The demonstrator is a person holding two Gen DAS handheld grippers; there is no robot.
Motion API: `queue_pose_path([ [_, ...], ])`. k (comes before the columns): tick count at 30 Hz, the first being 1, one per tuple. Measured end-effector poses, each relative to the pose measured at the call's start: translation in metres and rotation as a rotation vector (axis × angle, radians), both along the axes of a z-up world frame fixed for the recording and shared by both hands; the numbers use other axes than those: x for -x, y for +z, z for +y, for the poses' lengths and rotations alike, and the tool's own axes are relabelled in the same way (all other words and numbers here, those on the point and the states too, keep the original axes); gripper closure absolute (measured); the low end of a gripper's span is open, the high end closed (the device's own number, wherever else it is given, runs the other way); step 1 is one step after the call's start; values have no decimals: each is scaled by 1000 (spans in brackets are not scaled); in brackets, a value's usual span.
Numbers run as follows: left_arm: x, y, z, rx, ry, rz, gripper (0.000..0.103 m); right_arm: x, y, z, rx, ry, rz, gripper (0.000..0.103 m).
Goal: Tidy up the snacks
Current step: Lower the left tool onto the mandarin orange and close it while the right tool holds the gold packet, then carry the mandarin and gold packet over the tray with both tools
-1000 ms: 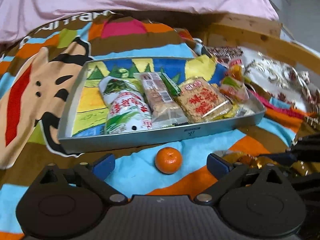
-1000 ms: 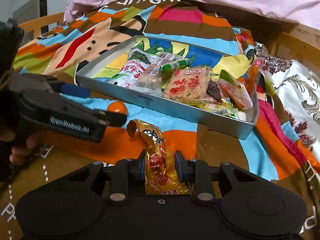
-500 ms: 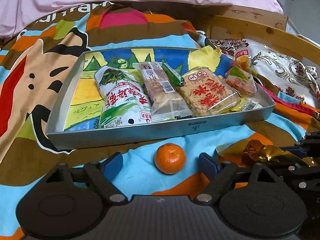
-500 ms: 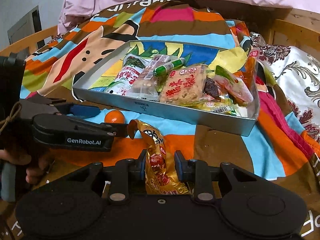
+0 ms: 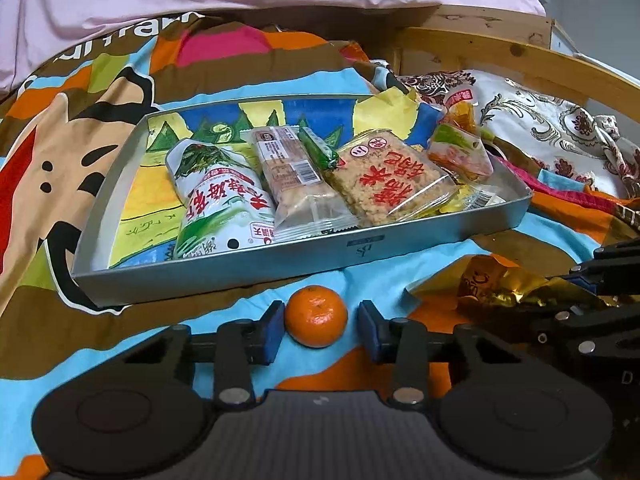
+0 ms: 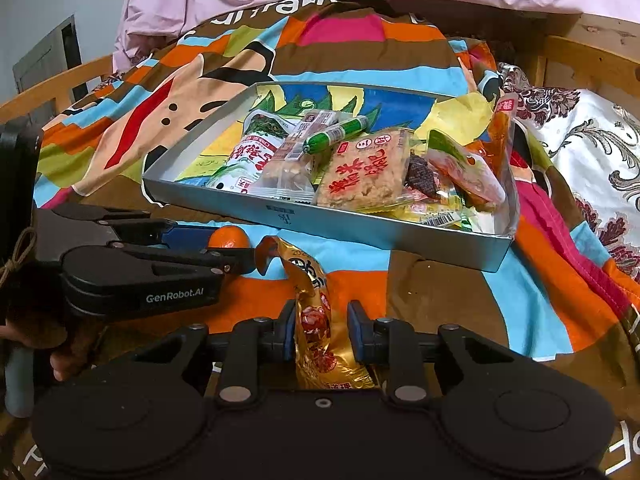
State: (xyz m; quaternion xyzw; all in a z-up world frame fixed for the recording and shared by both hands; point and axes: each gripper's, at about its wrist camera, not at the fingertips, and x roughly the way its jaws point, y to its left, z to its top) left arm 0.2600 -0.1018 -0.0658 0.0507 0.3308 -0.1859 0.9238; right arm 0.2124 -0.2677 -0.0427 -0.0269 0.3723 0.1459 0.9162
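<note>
left wrist view: the mandarin (image 5: 316, 315) lies on the bed blanket (image 5: 384, 280) just before the tin tray (image 5: 280, 258), right between the blue pads of the left tongs (image 5: 318, 330). these are closing, the right pad not touching yet. the right tongs (image 6: 320, 330) are clenched on the gold snack packet (image 6: 316, 320), its long axis pointing to the tray.

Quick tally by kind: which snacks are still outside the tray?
mandarin: 1
gold packet: 1
Total: 2
</note>
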Motion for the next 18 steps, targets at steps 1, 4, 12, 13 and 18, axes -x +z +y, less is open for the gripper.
queue_pose_path([
  [1, 0, 0, 1, 4, 3, 2, 62, 0, 0, 0, 1, 0, -1, 75],
  [4, 0, 0, 3, 16, 9, 6, 63, 0, 0, 0, 1, 0, -1, 75],
  [12, 0, 2, 5, 43, 35, 21, 67, 1, -1, 4, 23, 3, -16, 75],
  [13, 0, 2, 5, 47, 44, 26, 67, 2, -1, 5, 30, 5, -19, 76],
  [18, 4, 7, 1, 32, 113, 51, 67, 6, 0, 9, 58, 12, -38, 76],
])
